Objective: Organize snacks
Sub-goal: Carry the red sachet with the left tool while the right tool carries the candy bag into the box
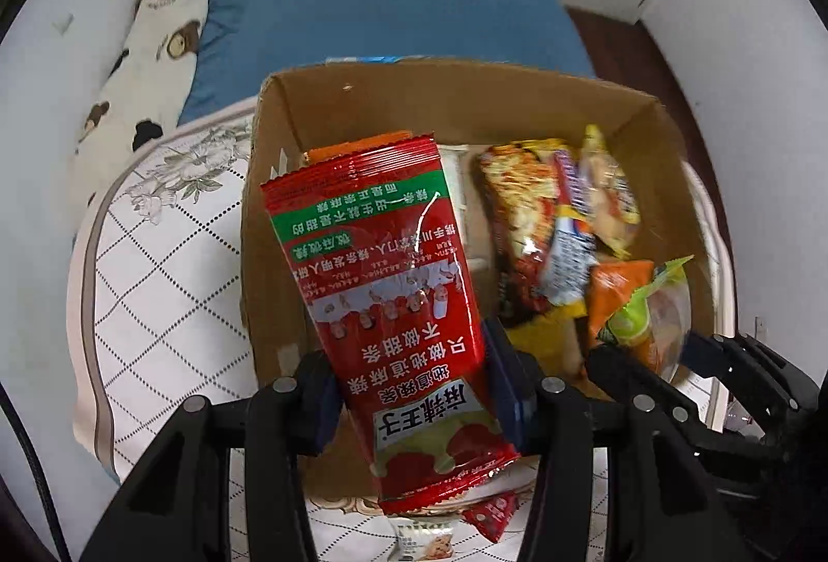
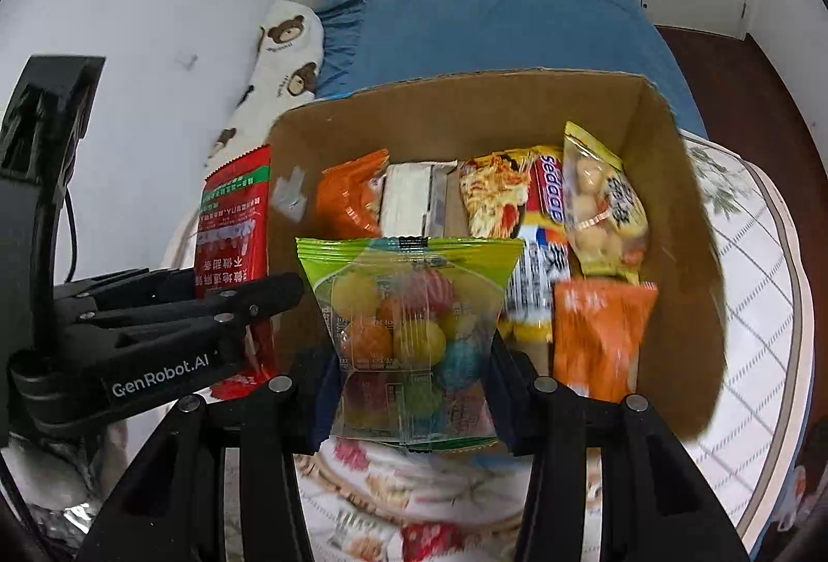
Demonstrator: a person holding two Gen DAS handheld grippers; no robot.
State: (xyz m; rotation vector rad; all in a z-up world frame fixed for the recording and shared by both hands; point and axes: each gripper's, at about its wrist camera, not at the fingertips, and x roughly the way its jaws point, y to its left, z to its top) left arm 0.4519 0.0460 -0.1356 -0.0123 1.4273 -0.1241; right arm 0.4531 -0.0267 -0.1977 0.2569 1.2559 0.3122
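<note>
- The left tool [image 1: 414, 386] is clamped on a glossy red packet [image 1: 393, 298] with a green band and white print; its long axis runs away from the camera, tilted left, over the cardboard box [image 1: 269, 200].
- The right tool [image 2: 414, 381] is clamped on a crinkly clear bag of coloured sweets [image 2: 409, 324] with green ends, held flat-on above the box's near edge.
- The box, plain brown card, holds foil snack packs [image 2: 600, 205].

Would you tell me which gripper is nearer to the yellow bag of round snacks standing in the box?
Right. The right gripper, holding the candy bag, sits near the yellow bag; the left gripper is at the box's opposite side.
</note>
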